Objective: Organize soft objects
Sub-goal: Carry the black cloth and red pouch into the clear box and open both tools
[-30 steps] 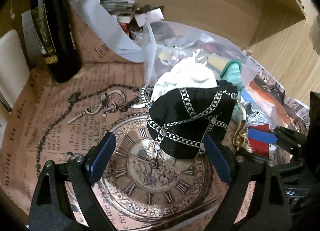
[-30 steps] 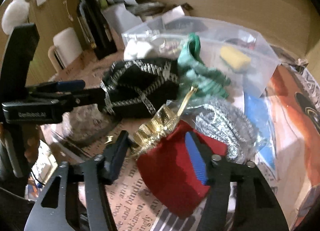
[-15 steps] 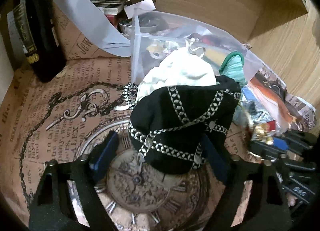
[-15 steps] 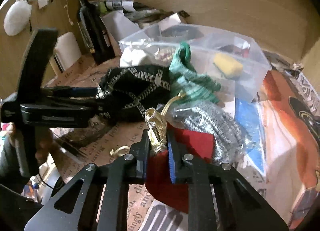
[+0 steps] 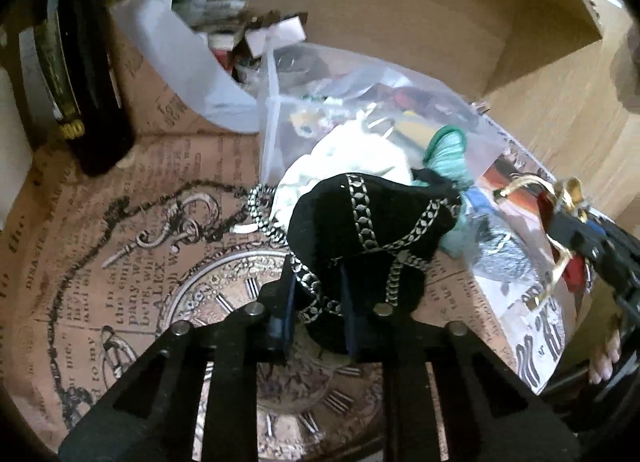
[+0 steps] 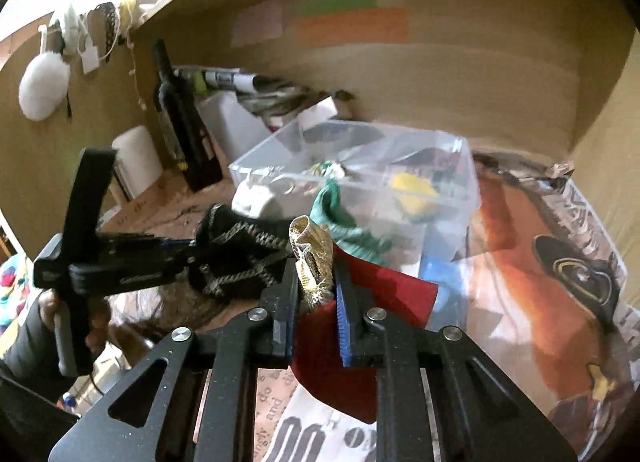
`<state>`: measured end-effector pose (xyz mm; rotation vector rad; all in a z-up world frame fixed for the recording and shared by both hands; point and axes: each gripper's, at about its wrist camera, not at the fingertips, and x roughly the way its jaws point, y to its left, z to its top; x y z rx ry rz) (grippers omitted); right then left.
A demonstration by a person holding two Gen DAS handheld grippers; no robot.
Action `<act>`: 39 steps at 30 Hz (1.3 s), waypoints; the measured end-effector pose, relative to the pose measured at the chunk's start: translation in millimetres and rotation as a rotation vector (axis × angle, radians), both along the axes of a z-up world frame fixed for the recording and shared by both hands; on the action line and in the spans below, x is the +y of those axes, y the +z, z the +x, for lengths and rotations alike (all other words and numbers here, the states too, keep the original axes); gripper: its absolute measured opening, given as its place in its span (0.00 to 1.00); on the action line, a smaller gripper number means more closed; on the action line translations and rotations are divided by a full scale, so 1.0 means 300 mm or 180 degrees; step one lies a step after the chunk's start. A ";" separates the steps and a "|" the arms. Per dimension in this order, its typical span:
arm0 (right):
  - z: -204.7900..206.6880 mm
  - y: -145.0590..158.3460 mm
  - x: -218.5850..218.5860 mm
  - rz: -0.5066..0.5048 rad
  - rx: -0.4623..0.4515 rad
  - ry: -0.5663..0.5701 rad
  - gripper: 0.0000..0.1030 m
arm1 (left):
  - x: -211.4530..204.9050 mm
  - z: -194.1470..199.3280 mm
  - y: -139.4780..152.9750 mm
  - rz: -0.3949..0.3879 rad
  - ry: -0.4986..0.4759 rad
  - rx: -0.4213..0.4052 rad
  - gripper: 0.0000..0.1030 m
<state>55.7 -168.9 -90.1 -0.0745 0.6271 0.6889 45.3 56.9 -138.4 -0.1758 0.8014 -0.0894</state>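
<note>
My left gripper (image 5: 316, 302) pinches the black chain-patterned pouch (image 5: 372, 230) just ahead of it; my right gripper (image 6: 316, 298) clamps the red pouch (image 6: 384, 294) by its gold ribbon (image 6: 312, 258). The paper's print blurs; I can't read it.

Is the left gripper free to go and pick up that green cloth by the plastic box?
Probably not yet: the left gripper is shut on the black chain-patterned cloth, which also lies between it and the green cloth. It would have to let go first.

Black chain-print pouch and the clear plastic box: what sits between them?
In the left wrist view, a white soft item lies between the black pouch and the clear box, with a green fabric piece beside it.
</note>
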 end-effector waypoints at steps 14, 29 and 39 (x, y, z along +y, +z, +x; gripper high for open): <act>0.052 0.055 -0.079 0.0160 -0.0181 -0.0295 0.14 | -0.064 -0.066 0.228 0.0178 -0.0095 -0.0639 0.14; 0.208 0.179 -0.070 0.0191 -0.0617 -0.0502 0.14 | -0.058 0.097 0.394 0.0193 -0.0048 -0.1015 0.14; 0.352 0.145 0.022 -0.0030 -0.0544 -0.0493 0.14 | -0.061 0.303 0.348 0.0251 -0.0123 -0.0742 0.14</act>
